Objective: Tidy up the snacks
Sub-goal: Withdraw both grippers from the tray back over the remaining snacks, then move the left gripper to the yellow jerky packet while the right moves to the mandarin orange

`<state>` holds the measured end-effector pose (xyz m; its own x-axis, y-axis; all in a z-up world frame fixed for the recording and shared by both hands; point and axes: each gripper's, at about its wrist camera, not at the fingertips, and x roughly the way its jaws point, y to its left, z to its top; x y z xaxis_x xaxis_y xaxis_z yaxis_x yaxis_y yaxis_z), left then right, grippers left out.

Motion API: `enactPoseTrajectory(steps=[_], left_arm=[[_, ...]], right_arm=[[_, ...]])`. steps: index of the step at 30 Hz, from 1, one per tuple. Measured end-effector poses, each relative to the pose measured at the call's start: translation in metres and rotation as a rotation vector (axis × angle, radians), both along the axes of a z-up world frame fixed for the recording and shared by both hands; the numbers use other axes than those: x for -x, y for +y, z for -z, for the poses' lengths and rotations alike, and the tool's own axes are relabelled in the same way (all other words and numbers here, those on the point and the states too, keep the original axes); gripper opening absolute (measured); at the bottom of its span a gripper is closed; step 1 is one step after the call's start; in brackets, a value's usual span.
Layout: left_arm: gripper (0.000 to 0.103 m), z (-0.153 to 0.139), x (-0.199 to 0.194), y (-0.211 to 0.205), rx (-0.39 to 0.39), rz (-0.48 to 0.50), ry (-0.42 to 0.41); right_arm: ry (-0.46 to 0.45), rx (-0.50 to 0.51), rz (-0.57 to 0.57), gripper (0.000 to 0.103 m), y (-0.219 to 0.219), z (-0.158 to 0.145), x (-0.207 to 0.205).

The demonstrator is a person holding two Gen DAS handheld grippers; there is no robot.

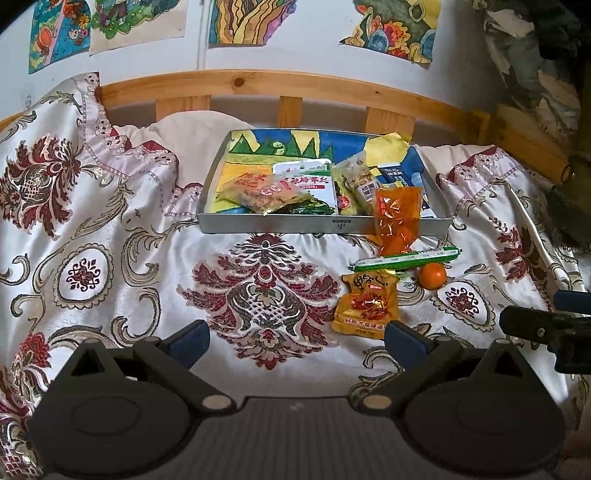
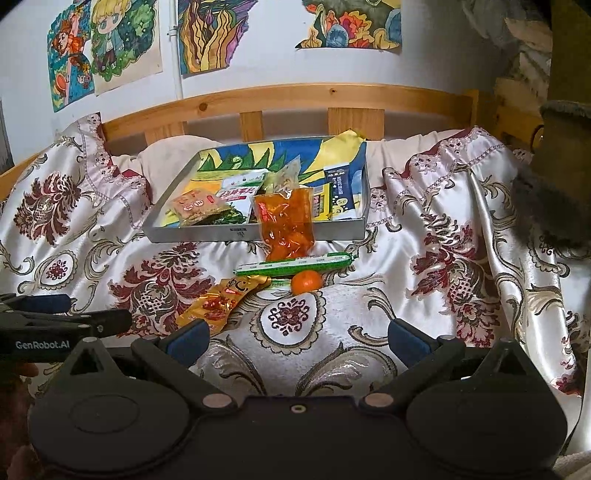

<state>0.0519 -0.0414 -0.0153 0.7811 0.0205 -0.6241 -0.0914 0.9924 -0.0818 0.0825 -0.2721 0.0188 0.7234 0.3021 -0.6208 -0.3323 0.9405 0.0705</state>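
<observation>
Bright drawings point(image 1: 393, 31) hang on the white wall behind a wooden bed rail point(image 1: 258, 86), and a floral satin cover point(image 1: 110, 240) spreads below. On it at the far middle sits a grey tray point(image 1: 325, 224) holding several snack packets, among them a green-and-white packet point(image 1: 308, 182). An orange pouch point(image 1: 397, 218) leans over the tray's near wall. Nearer lie a green sausage stick point(image 1: 406, 256), long axis left to right, a tangerine point(image 1: 431, 275) touching it, and a yellow packet point(image 1: 367, 304). Left gripper point(image 1: 295, 341) and right gripper point(image 2: 297, 341) both hover with fingers spread, empty.
</observation>
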Motion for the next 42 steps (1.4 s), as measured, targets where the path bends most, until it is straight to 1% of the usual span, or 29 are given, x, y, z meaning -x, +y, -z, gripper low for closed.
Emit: enactPoseTrajectory(steps=[5, 8, 13, 15, 20, 22, 25, 29, 33, 35, 39, 42], left_arm=[[0.103, -0.001, -0.001, -0.004, -0.003, -0.007, -0.022], [0.103, 0.000, -0.004, -0.005, -0.018, -0.017, -0.032], [0.103, -0.007, -0.001, -0.012, -0.102, -0.024, -0.148], [0.102, -0.008, -0.003, -0.015, -0.127, -0.029, -0.162], [0.103, -0.003, -0.012, -0.016, -0.120, -0.046, -0.123], [0.102, -0.001, -0.016, -0.015, -0.104, -0.050, -0.104], [0.102, 0.003, -0.021, -0.013, -0.062, -0.058, -0.091], [0.102, 0.006, -0.031, -0.015, -0.039, -0.063, -0.077], [0.103, 0.012, -0.046, -0.019, -0.017, -0.027, -0.041], [0.102, 0.016, -0.051, -0.023, -0.032, -0.011, -0.022], [0.102, 0.027, -0.061, -0.032, -0.075, 0.015, 0.021], [0.102, 0.032, -0.067, -0.036, -0.067, 0.030, 0.032]], right_arm=[[0.012, -0.013, -0.002, 0.102, 0.000, -0.001, -0.002], [0.023, -0.033, -0.009, 0.102, -0.002, 0.000, -0.004], [0.022, -0.057, -0.002, 0.102, -0.005, -0.001, -0.006], [0.022, -0.068, -0.004, 0.102, -0.006, -0.001, -0.006], [0.011, -0.086, 0.005, 0.102, -0.009, -0.003, -0.008], [0.009, -0.102, 0.015, 0.102, -0.011, -0.003, -0.010], [-0.021, -0.127, 0.047, 0.102, -0.016, -0.005, -0.012], [-0.060, -0.161, 0.057, 0.102, -0.021, -0.010, -0.022], [-0.109, -0.127, -0.019, 0.102, -0.018, -0.016, -0.040], [-0.129, -0.113, -0.048, 0.102, -0.017, -0.016, -0.049], [-0.098, -0.125, -0.120, 0.102, -0.015, -0.011, -0.069], [-0.061, -0.104, -0.194, 0.102, -0.008, -0.002, -0.083]])
